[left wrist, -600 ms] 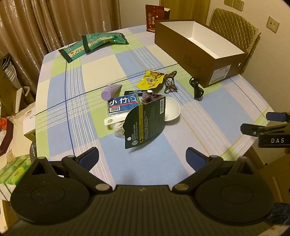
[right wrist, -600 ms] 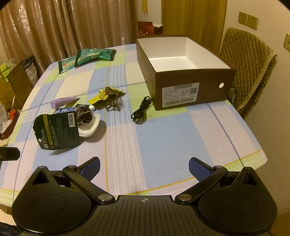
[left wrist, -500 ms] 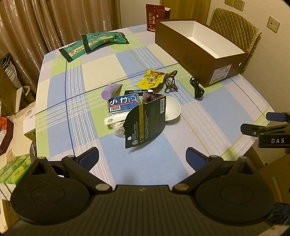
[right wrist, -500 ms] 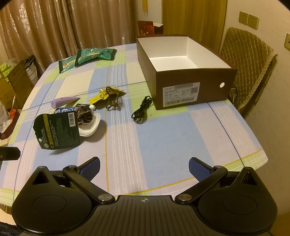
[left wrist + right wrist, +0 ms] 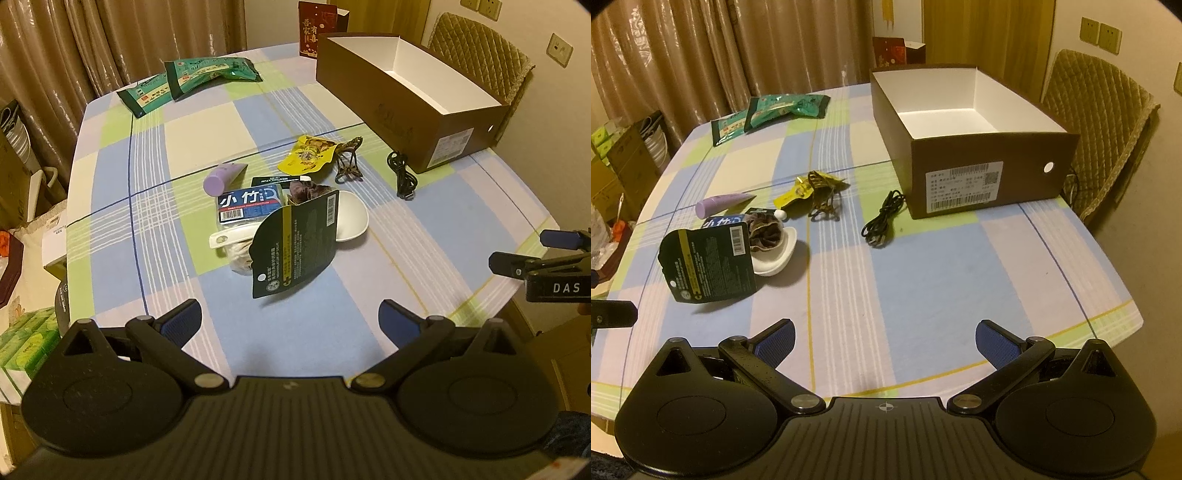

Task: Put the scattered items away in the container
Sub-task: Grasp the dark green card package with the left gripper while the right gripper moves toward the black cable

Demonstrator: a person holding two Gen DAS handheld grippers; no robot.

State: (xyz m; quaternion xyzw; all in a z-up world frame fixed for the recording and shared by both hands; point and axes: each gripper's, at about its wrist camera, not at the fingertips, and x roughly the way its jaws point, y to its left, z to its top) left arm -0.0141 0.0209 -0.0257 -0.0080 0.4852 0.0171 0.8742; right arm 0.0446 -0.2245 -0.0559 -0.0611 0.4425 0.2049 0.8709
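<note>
A brown cardboard box [image 5: 990,177] with a white inside stands open on the checked table, also in the left wrist view [image 5: 406,99]. A pile of items lies mid-table: a black card package [image 5: 295,251], a white spoon-shaped dish [image 5: 351,218], a blue packet [image 5: 247,205], a purple tube [image 5: 223,179], a yellow snack pouch [image 5: 308,155], a brown hair clip [image 5: 349,164] and a black cable [image 5: 882,218]. My left gripper [image 5: 290,319] is open and empty, near the table's front edge before the pile. My right gripper [image 5: 884,338] is open and empty, above the front edge.
Two green snack bags [image 5: 192,81] lie at the far left of the table. A red carton [image 5: 314,27] stands behind the box. A padded chair [image 5: 1100,133] stands right of the box. Curtains hang behind. Boxes and tissue packs [image 5: 26,343] sit on the floor at left.
</note>
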